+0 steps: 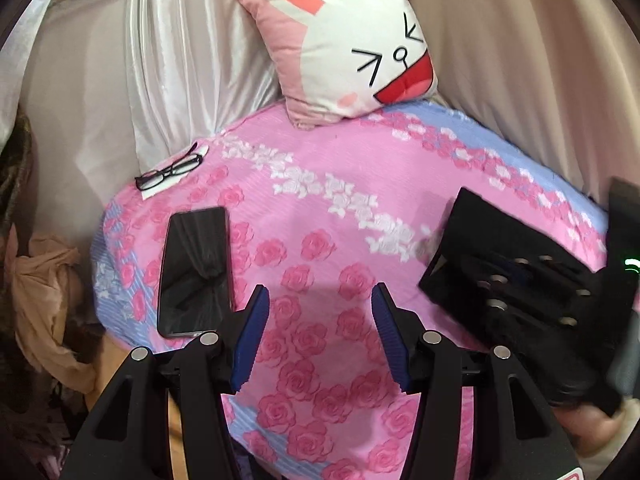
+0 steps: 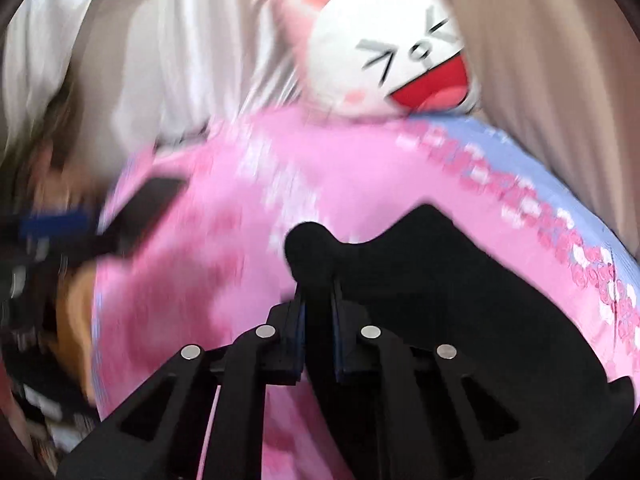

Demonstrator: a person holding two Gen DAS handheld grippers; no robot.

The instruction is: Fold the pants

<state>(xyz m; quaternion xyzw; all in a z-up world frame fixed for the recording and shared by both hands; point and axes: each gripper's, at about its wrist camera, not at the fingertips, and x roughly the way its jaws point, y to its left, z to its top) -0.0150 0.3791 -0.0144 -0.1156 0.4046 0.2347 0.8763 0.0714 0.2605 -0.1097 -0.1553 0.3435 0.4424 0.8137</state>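
The black pants point(image 2: 460, 272) lie bunched on the pink rose bedsheet point(image 2: 240, 208), filling the lower right of the blurred right wrist view. A fold of that black cloth runs up between the narrow-set fingers of my right gripper point(image 2: 318, 292), which is shut on it. In the left wrist view my left gripper point(image 1: 320, 296) hangs open over the bedsheet point(image 1: 320, 208) with nothing between its blue pads point(image 1: 250, 336). The black body of the right gripper point(image 1: 520, 280) sits at the right edge of that view, held by a hand. I cannot make out the pants in the left wrist view.
A pink rabbit pillow point(image 1: 344, 40) leans at the head of the bed. A dark phone point(image 1: 196, 268) lies on the sheet just left of my left gripper, with black glasses point(image 1: 170, 170) on paper beyond it. White curtains point(image 1: 180, 60) hang behind; tan cloth point(image 1: 44, 300) hangs off the left.
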